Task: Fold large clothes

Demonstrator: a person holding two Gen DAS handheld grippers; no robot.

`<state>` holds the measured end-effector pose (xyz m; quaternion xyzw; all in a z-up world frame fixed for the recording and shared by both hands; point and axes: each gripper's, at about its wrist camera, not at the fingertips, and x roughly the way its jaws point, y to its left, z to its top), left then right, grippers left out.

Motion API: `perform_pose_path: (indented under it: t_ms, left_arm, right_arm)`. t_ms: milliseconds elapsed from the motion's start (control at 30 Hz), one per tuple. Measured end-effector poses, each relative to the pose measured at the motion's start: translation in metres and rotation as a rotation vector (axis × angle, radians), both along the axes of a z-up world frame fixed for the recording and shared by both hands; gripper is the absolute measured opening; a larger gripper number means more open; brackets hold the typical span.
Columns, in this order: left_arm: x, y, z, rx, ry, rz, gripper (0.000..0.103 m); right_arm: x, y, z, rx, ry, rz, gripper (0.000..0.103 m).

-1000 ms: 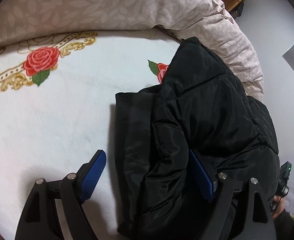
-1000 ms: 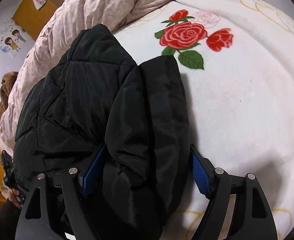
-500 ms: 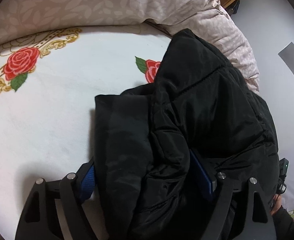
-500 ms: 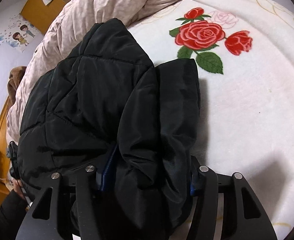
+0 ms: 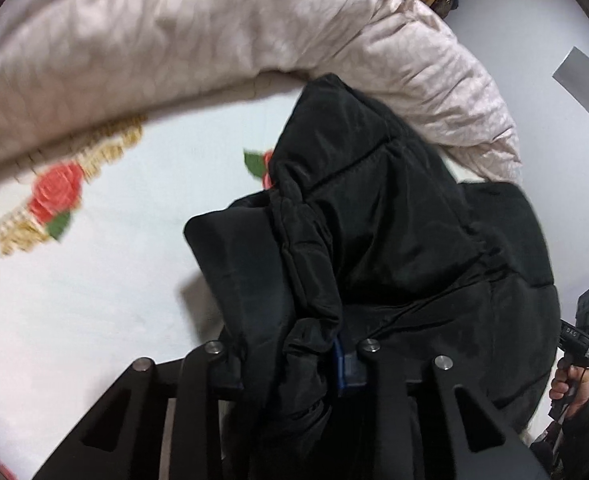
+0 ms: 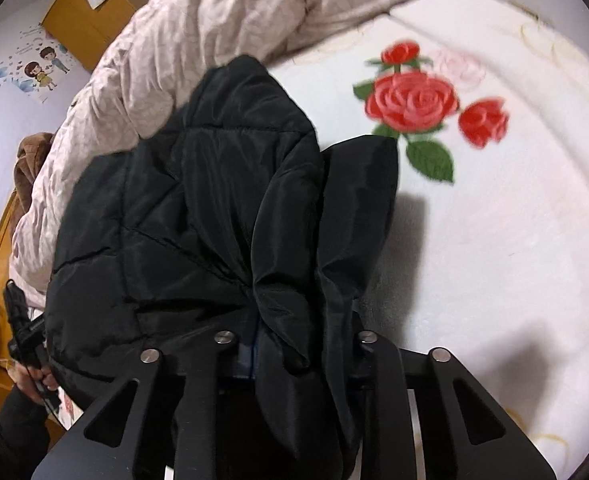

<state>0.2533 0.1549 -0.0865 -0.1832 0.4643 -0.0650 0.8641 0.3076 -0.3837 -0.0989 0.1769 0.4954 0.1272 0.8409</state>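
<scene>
A black puffer jacket (image 5: 394, 240) lies bunched on a white bedspread with red roses (image 5: 94, 280). My left gripper (image 5: 290, 356) is shut on a thick fold of the jacket's near edge; one blue pad (image 5: 340, 368) shows beside the cloth. In the right wrist view the same jacket (image 6: 214, 220) fills the middle, and my right gripper (image 6: 294, 348) is shut on another bunch of its near edge. The cloth hides most of both pairs of fingers. The jacket's near edge is lifted off the bedspread (image 6: 514, 260).
A crumpled pale pink duvet (image 5: 214, 28) lies along the far side of the bed, also in the right wrist view (image 6: 222, 40). A wooden cabinet (image 6: 90, 20) and wall stickers stand beyond. The other hand-held gripper shows at each view's edge (image 5: 582, 336).
Both grippers closed from open onto the jacket's near edge. They have then lifted, raising the bunched cloth off the bedspread.
</scene>
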Motion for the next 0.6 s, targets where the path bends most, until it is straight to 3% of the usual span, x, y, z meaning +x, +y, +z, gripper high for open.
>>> perform_pose_path:
  t_ms: [267, 400, 600]
  left_arm:
    - [-0.060, 0.004, 0.062, 0.014, -0.116, 0.009, 0.029]
    - [-0.089, 0.010, 0.078, 0.010, -0.143, 0.011, 0.029]
    - [-0.102, 0.013, 0.088, 0.014, -0.159, 0.019, 0.029]
  right_arm:
    - [-0.052, 0.006, 0.060, 0.023, -0.098, 0.037, 0.021]
    - [-0.076, 0.006, 0.072, 0.049, -0.118, 0.047, 0.021]
    - [-0.089, 0.008, 0.079, 0.060, -0.128, 0.053, 0.021]
